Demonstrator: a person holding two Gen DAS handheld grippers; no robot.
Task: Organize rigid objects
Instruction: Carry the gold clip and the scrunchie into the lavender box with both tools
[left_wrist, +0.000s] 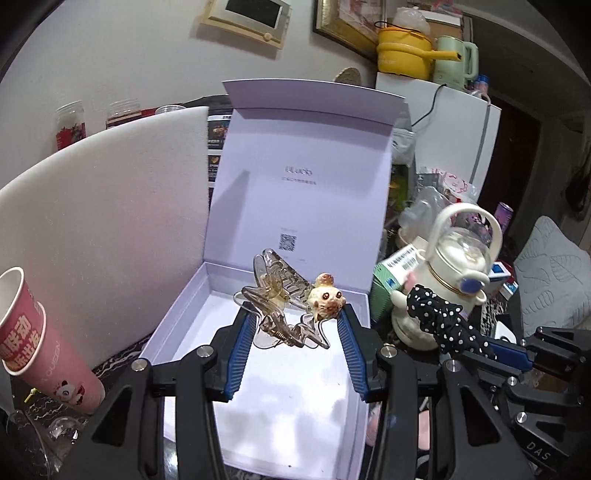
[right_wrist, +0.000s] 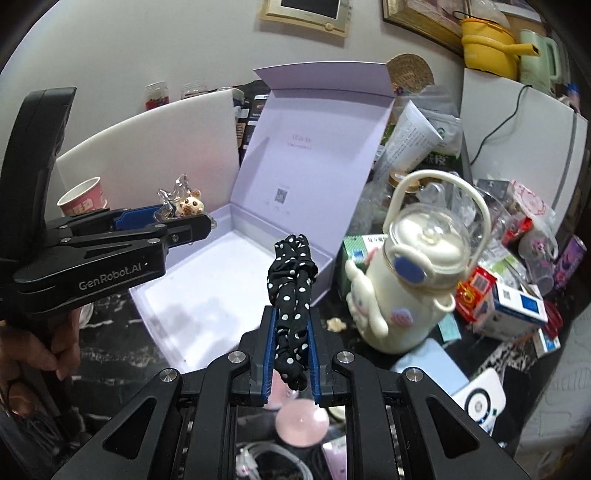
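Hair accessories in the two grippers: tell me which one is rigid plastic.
The clear hair claw clip with the bear charm, held in the left gripper over the open box. The right gripper holds a soft black polka-dot scrunchie.

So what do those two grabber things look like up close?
Both are chunky black frames with round silver bolts. The left gripper has two jaws lined with ribbed blue pads, and so does the right gripper. White letters on the left one's side read GenRobot.AI, seen from the right camera. A bare hand holds its black handle. No sleeve shows.
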